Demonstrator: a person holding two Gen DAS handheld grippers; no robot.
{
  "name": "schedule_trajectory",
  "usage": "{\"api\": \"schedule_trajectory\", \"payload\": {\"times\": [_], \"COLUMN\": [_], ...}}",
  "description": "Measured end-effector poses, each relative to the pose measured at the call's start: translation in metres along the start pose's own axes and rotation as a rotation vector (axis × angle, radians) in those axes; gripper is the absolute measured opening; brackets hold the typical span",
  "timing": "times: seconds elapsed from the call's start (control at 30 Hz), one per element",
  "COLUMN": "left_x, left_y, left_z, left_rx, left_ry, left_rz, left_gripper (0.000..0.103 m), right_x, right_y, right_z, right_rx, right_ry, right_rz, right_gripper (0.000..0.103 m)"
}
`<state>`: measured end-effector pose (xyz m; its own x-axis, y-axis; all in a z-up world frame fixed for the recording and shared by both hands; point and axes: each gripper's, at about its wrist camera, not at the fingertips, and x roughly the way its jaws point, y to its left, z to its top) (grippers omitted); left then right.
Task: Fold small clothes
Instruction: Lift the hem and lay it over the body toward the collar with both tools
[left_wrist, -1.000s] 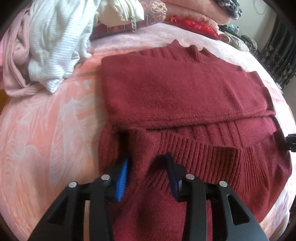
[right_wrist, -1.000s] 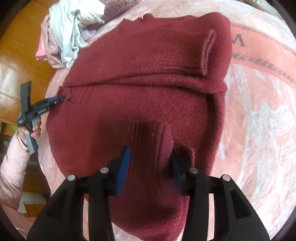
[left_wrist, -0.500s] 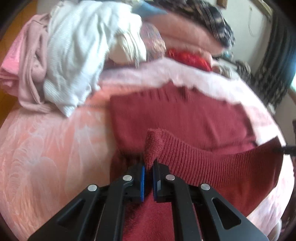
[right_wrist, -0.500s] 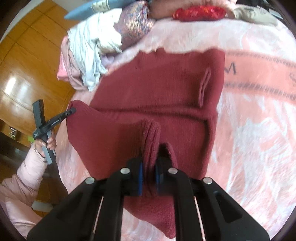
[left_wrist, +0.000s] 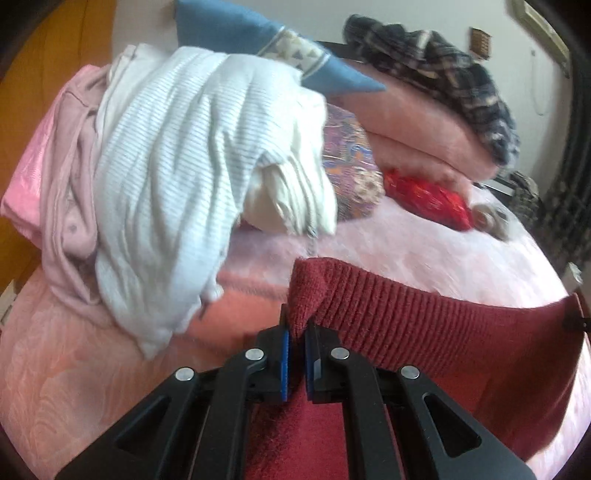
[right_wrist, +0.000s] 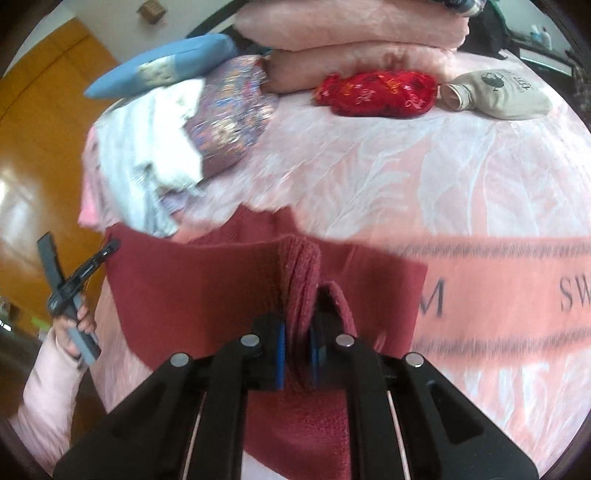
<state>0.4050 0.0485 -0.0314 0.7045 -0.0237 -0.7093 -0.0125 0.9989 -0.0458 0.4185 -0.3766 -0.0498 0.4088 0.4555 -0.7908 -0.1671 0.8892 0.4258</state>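
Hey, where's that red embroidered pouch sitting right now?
In the right wrist view the red embroidered pouch lies at the far end of the pink bedspread, against the folded pink blankets, with a beige bag to its right.

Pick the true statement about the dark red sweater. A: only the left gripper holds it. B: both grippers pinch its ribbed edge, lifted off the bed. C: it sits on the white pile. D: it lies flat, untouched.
B: the left gripper and right gripper are each shut on the dark red sweater, its ribbed edge raised above the pink bedspread.
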Motion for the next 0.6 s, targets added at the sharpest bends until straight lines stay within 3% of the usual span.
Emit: {"api": "schedule_trajectory", "payload": {"times": [0.13, 0.3, 0.5, 0.6], "left_x": [0.045, 0.098, 0.127, 0.133], "left_y": [0.003, -0.002, -0.004, -0.004], "left_z": [0.001, -0.019, -0.034, -0.037], "left_rx": [-0.037, 0.006, 0.031, 0.038], "left_ry": [0.066, 0.172, 0.256, 0.289], "left_rz": [0.045, 0.106, 0.126, 0.135], "left_gripper": [0.006, 0.006, 0.007, 0.012], "right_x": [0.039, 0.08, 0.105, 0.107], "right_y": [-0.012, -0.027, -0.049, -0.05], "right_z": [0.018, 0.017, 0.009, 0.002], "right_rx": [0.023, 0.054, 0.106, 0.119], "right_ry": [0.041, 0.098, 0.138, 0.13], "right_rz": [-0.046, -0.106, -0.127, -0.14], "right_gripper": [0.009, 0.009, 0.011, 0.016]}}
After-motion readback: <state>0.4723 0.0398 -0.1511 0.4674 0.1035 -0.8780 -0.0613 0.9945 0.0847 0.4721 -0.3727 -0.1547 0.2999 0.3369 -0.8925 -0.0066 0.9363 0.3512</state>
